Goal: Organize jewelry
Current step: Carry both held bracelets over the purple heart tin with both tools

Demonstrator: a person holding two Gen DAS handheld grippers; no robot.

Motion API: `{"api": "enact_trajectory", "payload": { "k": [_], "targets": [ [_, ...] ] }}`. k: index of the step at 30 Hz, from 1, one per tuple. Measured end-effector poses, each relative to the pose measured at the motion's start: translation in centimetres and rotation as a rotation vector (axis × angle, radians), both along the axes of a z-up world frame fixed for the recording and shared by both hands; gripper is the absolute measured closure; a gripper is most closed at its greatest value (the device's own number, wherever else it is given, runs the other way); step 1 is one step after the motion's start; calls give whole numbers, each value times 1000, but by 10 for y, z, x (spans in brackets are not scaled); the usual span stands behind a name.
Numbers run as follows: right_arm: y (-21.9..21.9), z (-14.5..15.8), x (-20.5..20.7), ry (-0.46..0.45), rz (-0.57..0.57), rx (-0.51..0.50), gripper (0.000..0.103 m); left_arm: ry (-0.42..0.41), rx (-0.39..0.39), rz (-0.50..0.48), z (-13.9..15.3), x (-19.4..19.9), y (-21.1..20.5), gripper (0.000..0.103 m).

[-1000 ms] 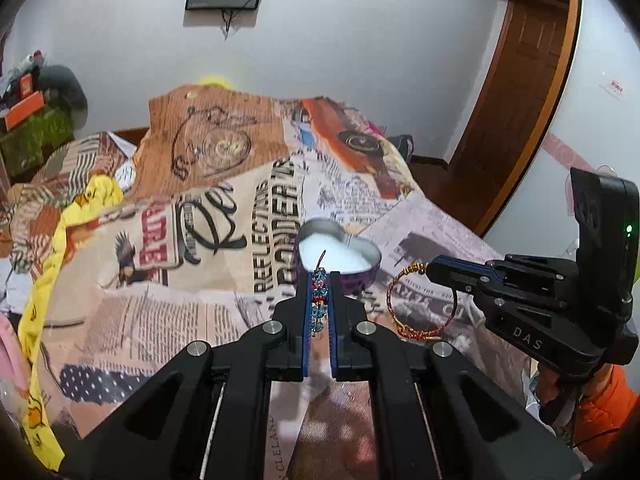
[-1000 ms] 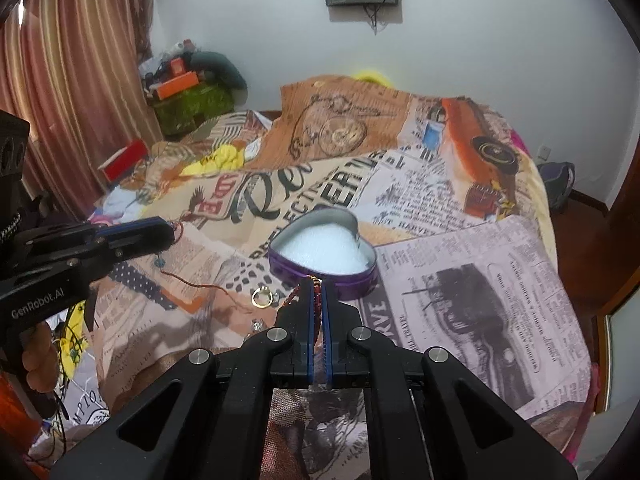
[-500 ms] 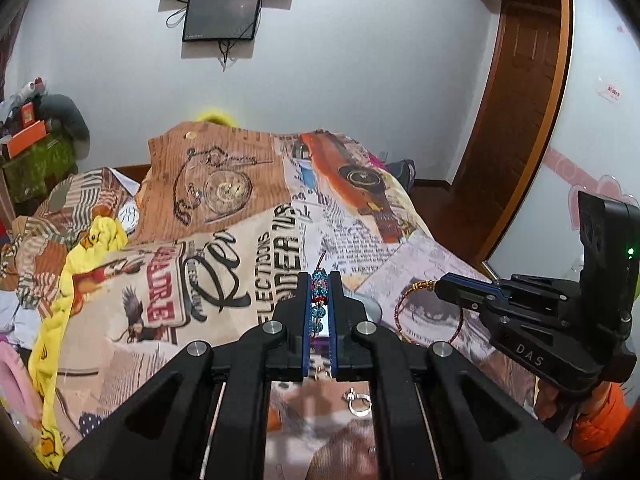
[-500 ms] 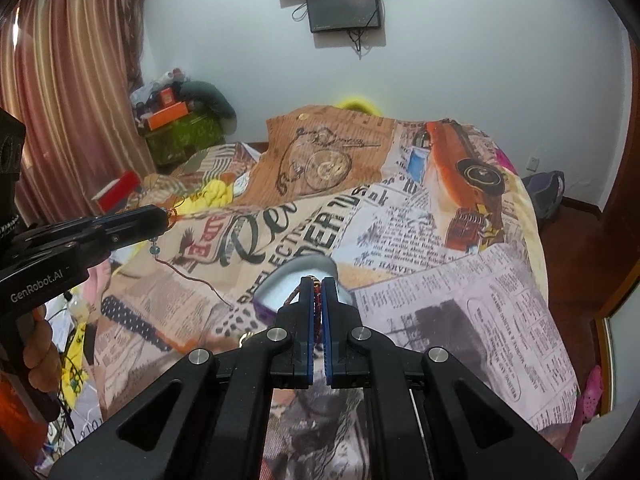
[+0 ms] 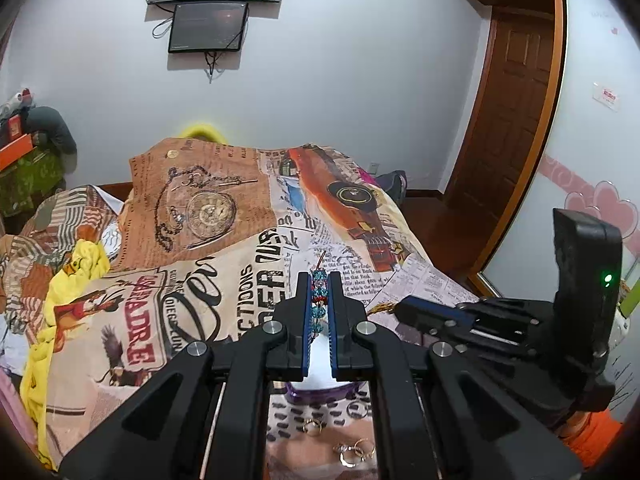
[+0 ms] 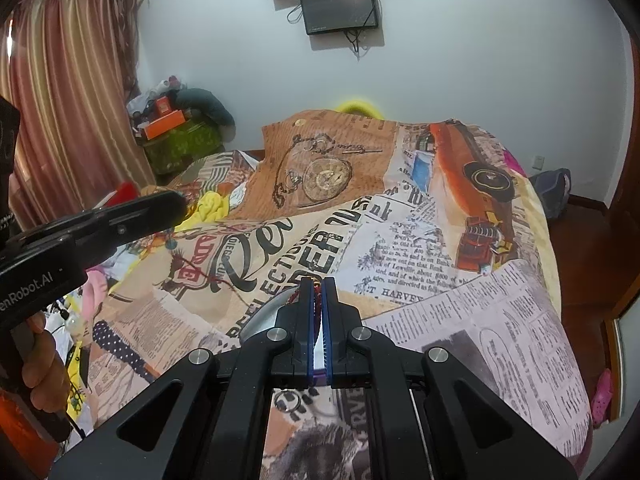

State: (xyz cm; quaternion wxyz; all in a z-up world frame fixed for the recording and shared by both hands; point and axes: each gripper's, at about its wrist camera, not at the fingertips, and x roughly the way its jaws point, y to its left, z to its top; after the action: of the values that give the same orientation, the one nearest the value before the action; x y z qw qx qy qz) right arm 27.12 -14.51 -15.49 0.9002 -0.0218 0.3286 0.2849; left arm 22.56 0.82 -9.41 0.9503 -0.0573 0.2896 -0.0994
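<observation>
Above the newsprint bedspread, left gripper pinches a blue-and-red beaded strand, right gripper is closed on a dark red cord, loose rings on the cover below.

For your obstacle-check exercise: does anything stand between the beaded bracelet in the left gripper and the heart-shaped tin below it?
Nothing visible does. The left gripper holds the beaded bracelet right above the heart-shaped tin, whose white inside shows between the fingers.

printed bedspread, rings, purple tin
</observation>
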Motion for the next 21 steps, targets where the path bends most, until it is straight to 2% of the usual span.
{"api": "enact_trajectory", "payload": {
  "k": [8, 16, 21],
  "targets": [
    [14, -17, 21, 50, 40, -22, 100, 38, -20, -24, -20, 25, -2, 97],
    [30, -44, 34, 115, 101, -89, 100, 167, -95, -68, -60, 49, 3, 97],
    [30, -53, 37, 150, 113, -115, 100, 213, -85, -68, -77, 53, 3, 97]
  ]
}}
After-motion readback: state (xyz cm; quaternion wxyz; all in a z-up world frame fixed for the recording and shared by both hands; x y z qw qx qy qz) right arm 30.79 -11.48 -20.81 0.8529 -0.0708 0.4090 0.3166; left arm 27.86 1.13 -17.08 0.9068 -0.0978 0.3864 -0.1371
